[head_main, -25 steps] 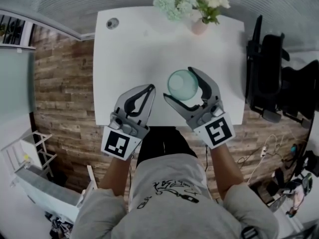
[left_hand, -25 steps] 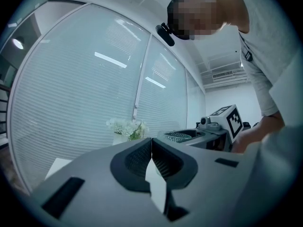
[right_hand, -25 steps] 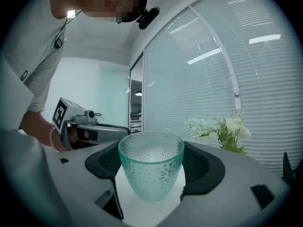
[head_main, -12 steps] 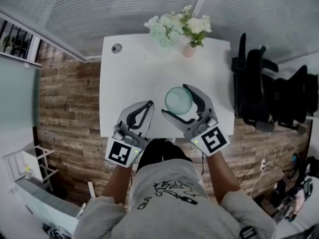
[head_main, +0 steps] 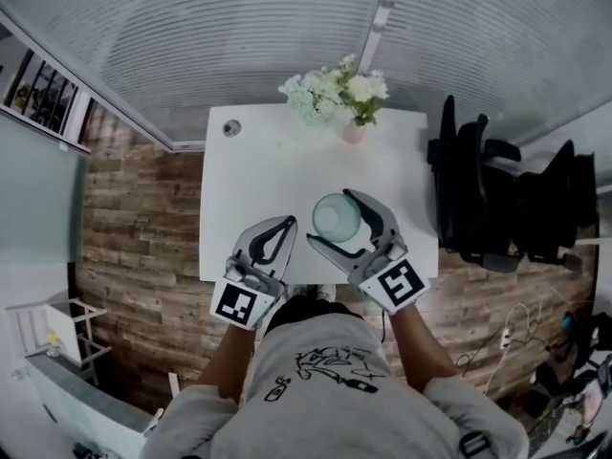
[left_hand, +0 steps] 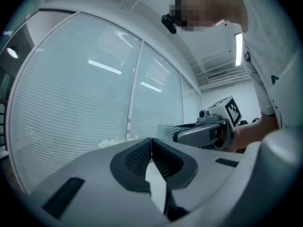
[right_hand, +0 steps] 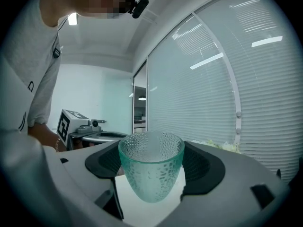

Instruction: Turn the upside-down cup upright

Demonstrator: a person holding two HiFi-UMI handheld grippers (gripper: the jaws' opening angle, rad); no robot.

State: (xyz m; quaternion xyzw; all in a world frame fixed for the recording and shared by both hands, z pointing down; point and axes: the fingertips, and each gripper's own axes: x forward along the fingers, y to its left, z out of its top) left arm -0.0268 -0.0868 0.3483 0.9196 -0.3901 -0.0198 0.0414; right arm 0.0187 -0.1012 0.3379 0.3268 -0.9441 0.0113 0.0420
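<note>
A teal dimpled glass cup (head_main: 337,216) sits between the jaws of my right gripper (head_main: 331,218), which is shut on it and holds it above the front of the white table (head_main: 258,175). In the right gripper view the cup (right_hand: 151,171) stands mouth up, with a pad against each side. My left gripper (head_main: 286,224) hovers to the left of the cup, over the table's front edge. It is shut, its pads (left_hand: 163,162) are pressed together, and nothing is in it.
A pink vase of white and pale green flowers (head_main: 348,96) stands at the table's far edge. A round cable hole (head_main: 230,128) marks its far left corner. Black office chairs (head_main: 492,199) crowd the right side. Slatted blinds run behind the table. A white rack (head_main: 48,328) stands at lower left.
Both grippers have risen, the right one carrying the cup. The table now looks smaller and farther below, and more of the blinds and chairs has come into view.
</note>
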